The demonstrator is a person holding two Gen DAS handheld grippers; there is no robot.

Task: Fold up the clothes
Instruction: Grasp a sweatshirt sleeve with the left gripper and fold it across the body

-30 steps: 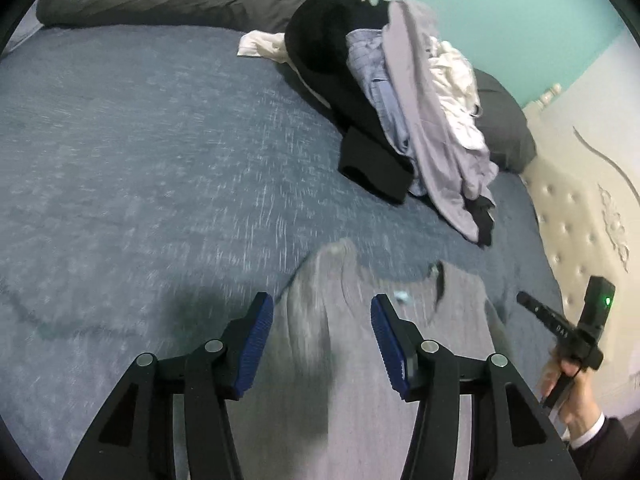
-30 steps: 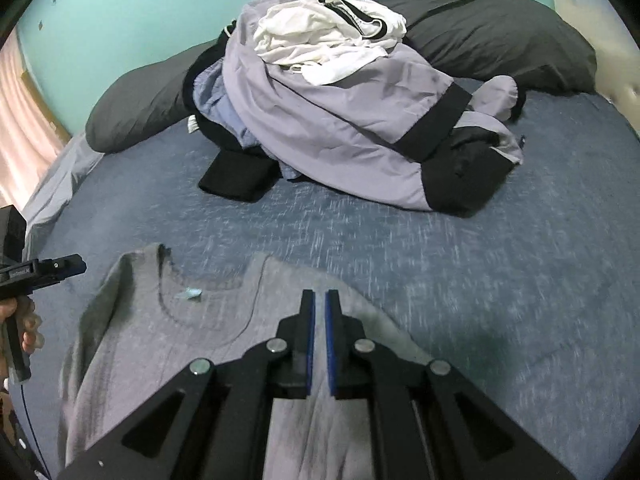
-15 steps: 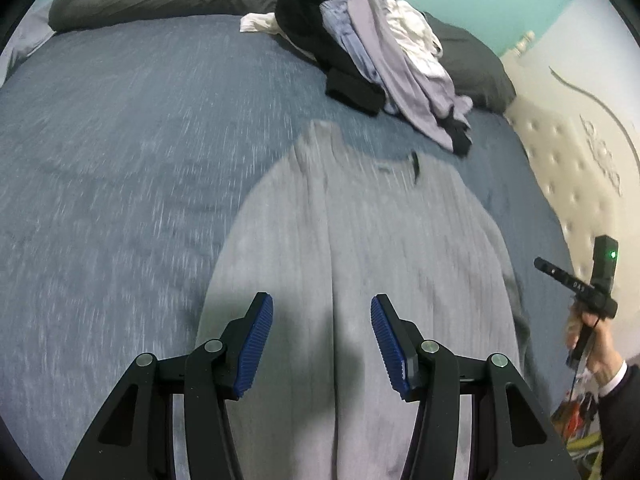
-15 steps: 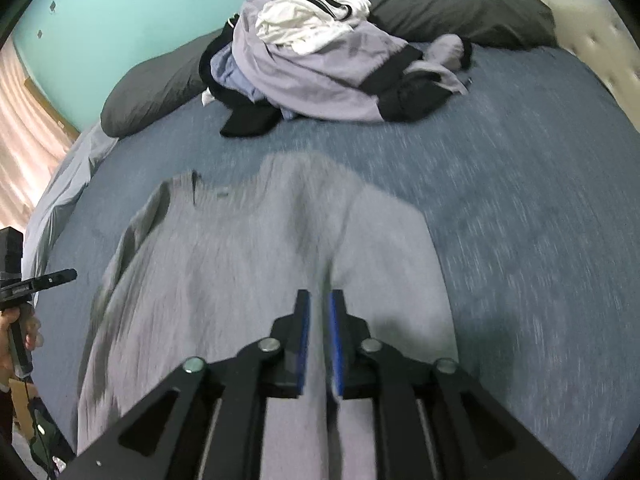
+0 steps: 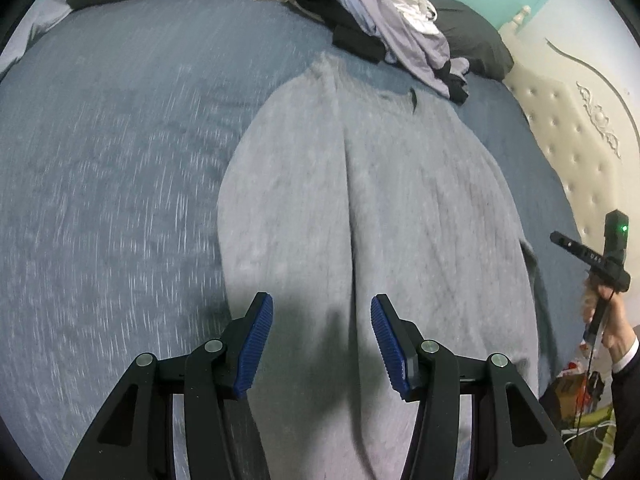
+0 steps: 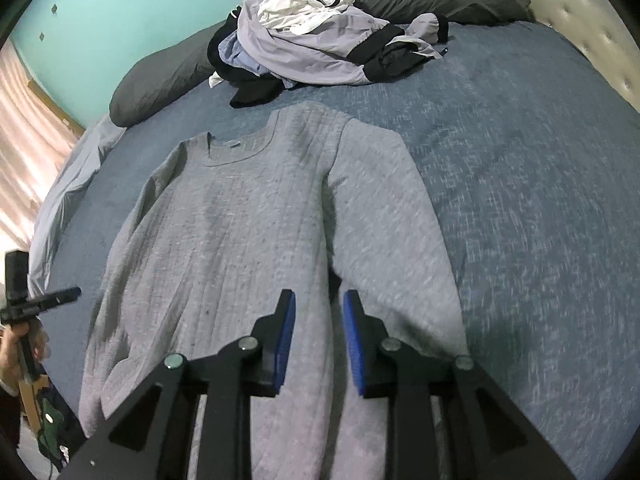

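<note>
My light is dim and soft, the bedcover [image 5: 120, 200] is motion-blurred, and fisheye edges bend darkly.

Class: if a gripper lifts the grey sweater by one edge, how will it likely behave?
The grey sweater lies flat with soft creases, so it would probably droop, not stay stiff. Its knit looks thick, so likely fairly heavy. Its sleeve may trail behind.

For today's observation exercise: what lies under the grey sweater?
Blue bedspread shows all around the grey sweater, so it seemingly lies straight on that. The part beneath the sweater is covered, so anything there is hidden.
</note>
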